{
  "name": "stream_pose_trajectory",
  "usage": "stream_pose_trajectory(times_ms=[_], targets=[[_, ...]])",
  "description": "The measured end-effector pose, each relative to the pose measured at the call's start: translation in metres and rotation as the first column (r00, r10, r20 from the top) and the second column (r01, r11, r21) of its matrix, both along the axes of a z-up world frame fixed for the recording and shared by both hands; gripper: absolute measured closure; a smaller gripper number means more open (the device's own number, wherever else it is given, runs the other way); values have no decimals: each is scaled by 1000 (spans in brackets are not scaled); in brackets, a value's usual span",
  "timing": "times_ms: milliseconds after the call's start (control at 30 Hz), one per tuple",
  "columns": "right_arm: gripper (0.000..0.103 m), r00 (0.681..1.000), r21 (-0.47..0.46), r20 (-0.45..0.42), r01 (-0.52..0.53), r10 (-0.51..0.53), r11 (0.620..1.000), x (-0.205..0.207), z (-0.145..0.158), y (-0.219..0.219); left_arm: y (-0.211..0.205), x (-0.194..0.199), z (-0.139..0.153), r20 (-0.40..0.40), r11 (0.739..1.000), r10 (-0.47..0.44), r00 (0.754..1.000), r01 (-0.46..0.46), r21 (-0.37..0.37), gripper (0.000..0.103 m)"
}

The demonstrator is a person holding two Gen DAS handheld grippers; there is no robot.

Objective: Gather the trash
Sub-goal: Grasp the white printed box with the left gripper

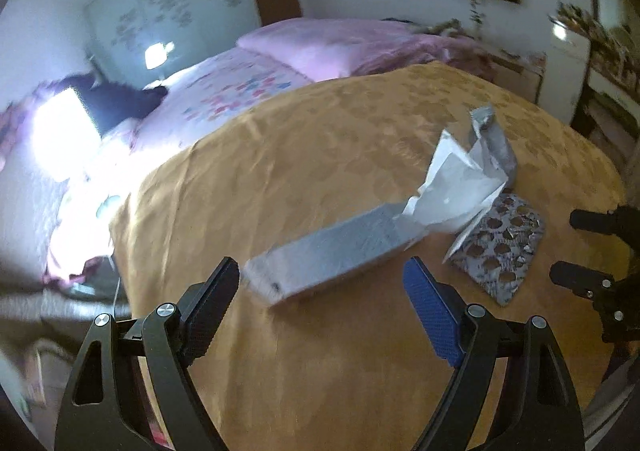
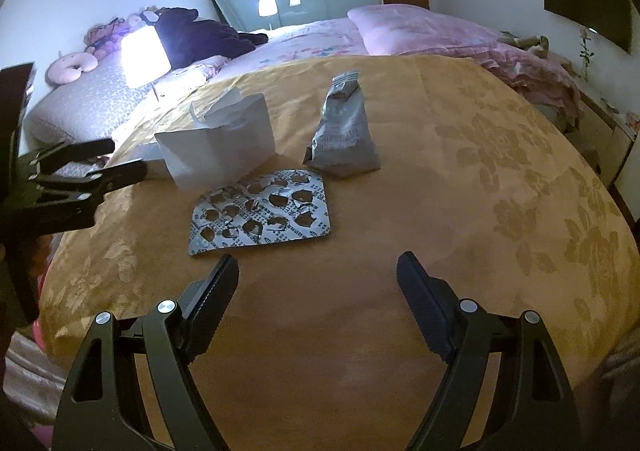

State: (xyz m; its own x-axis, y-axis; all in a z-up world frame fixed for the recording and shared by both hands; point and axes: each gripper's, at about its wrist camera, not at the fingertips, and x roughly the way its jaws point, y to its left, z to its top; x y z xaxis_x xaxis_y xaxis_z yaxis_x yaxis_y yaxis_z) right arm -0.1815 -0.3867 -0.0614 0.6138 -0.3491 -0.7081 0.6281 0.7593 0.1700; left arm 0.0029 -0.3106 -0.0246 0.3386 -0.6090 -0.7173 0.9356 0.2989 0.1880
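Observation:
Three pieces of trash lie on the table's golden floral cloth [image 2: 460, 211]. A torn white carton [image 1: 340, 251] [image 2: 220, 143] lies just ahead of my left gripper [image 1: 320, 271], whose jaws stand open on either side of its near end without touching it. An emptied foil blister pack [image 2: 260, 219] [image 1: 500, 247] lies flat just beyond my right gripper [image 2: 318, 267], which is open with nothing between its fingers. A crumpled silver pouch [image 2: 344, 135] [image 1: 496, 143] sits farther back. Each gripper shows in the other's view: the right gripper [image 1: 576, 247] and the left gripper [image 2: 124, 157].
A bed with a pink pillow [image 2: 400, 27] and a floral sheet stands right behind the table. A lit lamp [image 2: 142, 55] glares at the left, near dark plush toys [image 2: 200, 31]. The cloth to the right of the pouch is bare.

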Motion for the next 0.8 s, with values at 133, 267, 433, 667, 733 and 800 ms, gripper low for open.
stream_pose_trajectory(times_ms=[133, 267, 433, 667, 733, 800], targets=[[20, 1000, 2, 5, -6, 6, 1000, 0, -1, 1, -15, 4, -5, 25, 998, -47, 999, 46, 35, 22], [19, 1000, 0, 7, -12, 12, 1000, -1, -1, 1, -26, 6, -12, 11, 991, -118, 993, 117, 71, 22], [19, 1000, -2, 9, -17, 17, 1000, -1, -1, 3, -31, 5, -16, -10, 984, -158, 987, 158, 87, 23], [19, 1000, -1, 11, -16, 16, 1000, 0, -1, 1, -26, -4, -17, 3, 979, -184, 983, 183, 91, 44], [19, 1000, -3, 11, -16, 16, 1000, 0, -1, 2, -22, -5, -16, 5, 979, -187, 982, 186, 89, 52], [19, 1000, -5, 11, -17, 17, 1000, 1, 0, 3, -17, -5, -15, 4, 980, -183, 983, 182, 82, 57]])
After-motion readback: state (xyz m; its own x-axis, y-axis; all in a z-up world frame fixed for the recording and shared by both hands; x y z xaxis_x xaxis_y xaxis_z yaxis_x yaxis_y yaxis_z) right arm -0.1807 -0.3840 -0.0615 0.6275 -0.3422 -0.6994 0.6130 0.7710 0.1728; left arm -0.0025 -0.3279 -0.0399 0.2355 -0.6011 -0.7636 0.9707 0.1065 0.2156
